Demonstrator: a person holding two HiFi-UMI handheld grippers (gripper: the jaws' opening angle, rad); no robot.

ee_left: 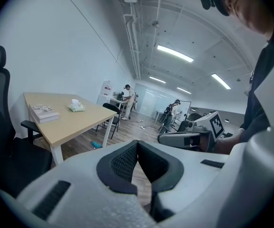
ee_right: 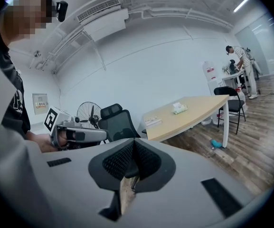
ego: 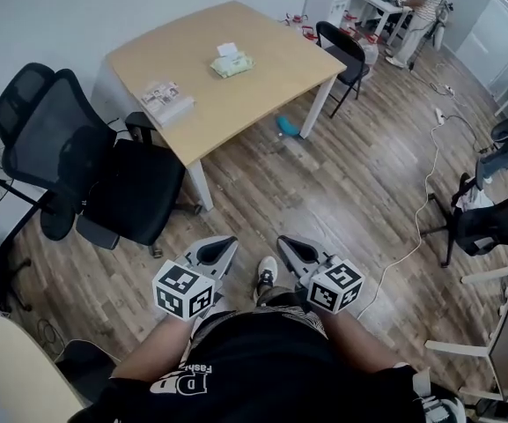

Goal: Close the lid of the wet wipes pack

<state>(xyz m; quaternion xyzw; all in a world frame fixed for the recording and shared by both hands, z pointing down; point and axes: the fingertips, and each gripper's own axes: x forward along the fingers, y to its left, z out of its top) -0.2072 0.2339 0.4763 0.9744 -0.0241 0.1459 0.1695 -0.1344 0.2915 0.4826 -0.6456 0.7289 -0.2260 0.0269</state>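
Across open wooden flooring (ego: 342,192), facing the table (ego: 262,91) bearing the wet wipes pack (ego: 231,63) (white flap seemingly up), well apart; holding left gripper (ego: 222,246) and right gripper (ego: 289,245) clenched and empty, likely for the walk over.

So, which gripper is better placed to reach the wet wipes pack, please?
Left, marginally: both are shut, far from the table, but the left gripper sits more in line with the wet wipes pack.
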